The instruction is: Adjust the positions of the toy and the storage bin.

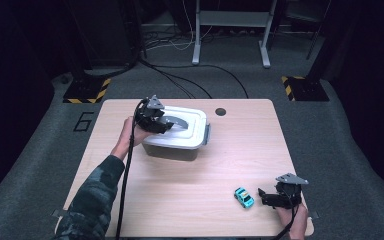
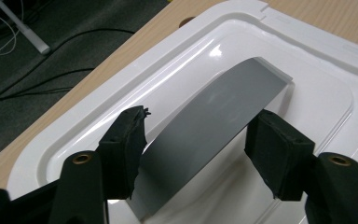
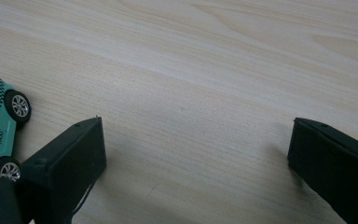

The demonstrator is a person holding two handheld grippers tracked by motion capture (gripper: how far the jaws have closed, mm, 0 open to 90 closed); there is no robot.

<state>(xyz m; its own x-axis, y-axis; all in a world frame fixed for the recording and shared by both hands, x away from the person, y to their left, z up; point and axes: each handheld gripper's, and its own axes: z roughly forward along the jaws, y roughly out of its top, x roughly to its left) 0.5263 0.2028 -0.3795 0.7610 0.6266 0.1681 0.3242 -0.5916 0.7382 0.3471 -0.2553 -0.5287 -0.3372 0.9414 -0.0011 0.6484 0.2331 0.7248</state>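
Grey handle (image 2: pixel 219 126) sits between left gripper (image 2: pixel 196 140) pads ungripped, so lifting could slip; right gripper (image 3: pixel 196 154) gapes wide, empty.

The table (image 1: pixel 180 200) in front of me is a light wood-grain top with rounded corners, standing on grey carpet. Near its far edge, right of centre, there is a small dark round hole (image 1: pixel 220 111) in the board. A lidded plastic storage box (image 1: pixel 177 145) sits directly on the far half, left of the middle; its white lid (image 2: pixel 307 98) has a grey handle (image 2: pixel 214 126) across the recess. On the near right part lies a turquoise toy taxi (image 1: pixel 243 197), resting on its wheels on the bare wood, well apart from the box. The grain runs across the board in pale streaks.
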